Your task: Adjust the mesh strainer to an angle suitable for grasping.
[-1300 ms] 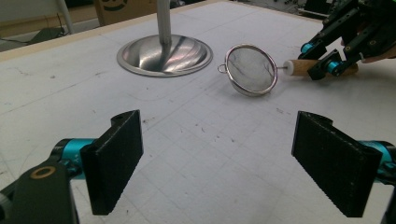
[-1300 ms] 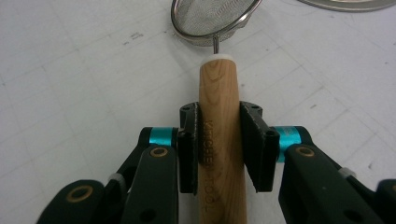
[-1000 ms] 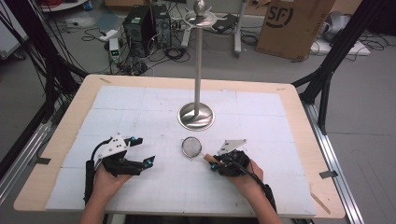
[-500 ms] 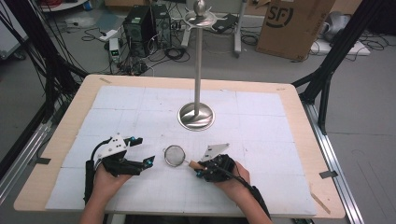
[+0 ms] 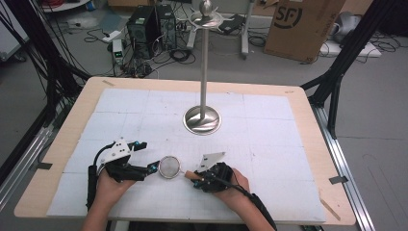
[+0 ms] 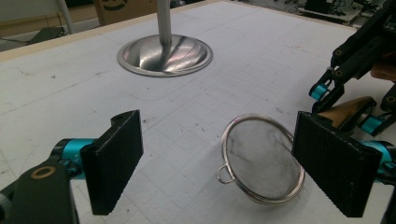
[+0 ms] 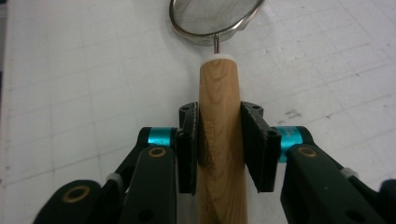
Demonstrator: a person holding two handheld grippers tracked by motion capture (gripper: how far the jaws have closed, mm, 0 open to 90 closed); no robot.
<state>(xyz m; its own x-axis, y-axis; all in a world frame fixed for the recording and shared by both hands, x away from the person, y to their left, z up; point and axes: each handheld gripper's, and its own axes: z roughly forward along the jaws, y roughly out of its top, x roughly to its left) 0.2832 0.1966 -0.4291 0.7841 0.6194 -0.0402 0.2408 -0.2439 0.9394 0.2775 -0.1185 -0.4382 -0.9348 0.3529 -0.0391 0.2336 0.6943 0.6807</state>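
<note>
Strainer (image 6: 262, 161), round steel mesh, wooden handle (image 7: 219, 135)

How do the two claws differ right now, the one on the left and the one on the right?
The left claw stands wide open with nothing gripped; the right claw has its jaws against the strainer's wooden handle, and they have just been opening slightly. The strainer's mesh bowl lies between the left claw's pads without touching them, while the right claw sits at the handle end. Both are black with blue joints, low over the white table.
</note>
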